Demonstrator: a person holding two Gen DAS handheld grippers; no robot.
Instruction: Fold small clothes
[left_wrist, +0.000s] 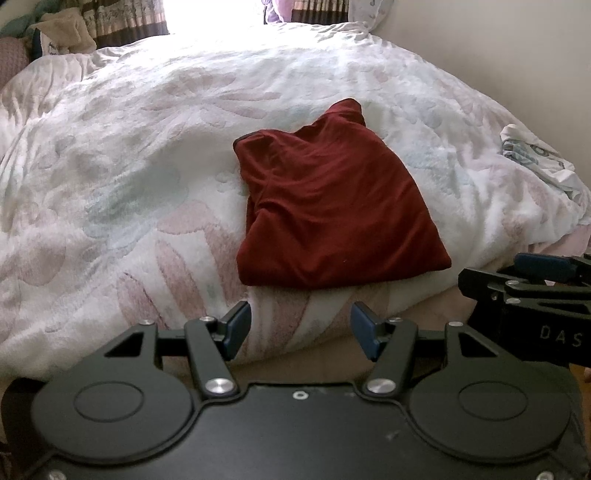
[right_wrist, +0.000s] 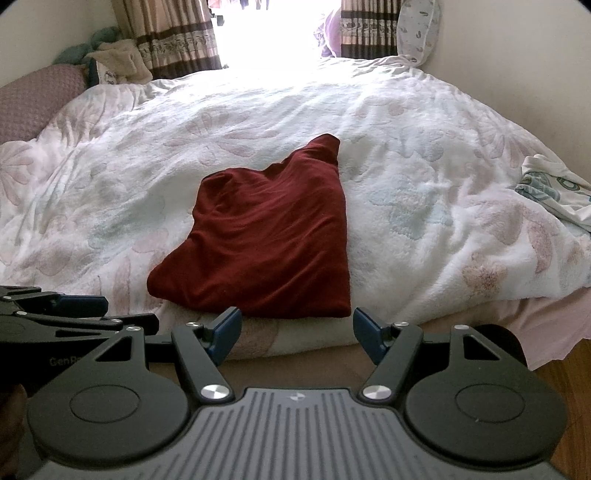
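The red cloth (left_wrist: 332, 206) lay folded near the bed's (left_wrist: 110, 184) front edge. Both the left gripper (left_wrist: 301, 328) and right gripper (right_wrist: 297, 332) were wide open, holding nothing. This fold looked done; next, probably grab the white cloth (right_wrist: 550, 192) at the right edge.

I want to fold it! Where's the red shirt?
The red shirt lies on the flowery blanket near the bed's front edge, just ahead of both open grippers.

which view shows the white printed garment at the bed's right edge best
The right wrist view. There the white printed garment lies less squeezed against the frame edge, with its blue-green print visible. The left wrist view also shows it, but smaller and more bunched, so the print is harder to read.
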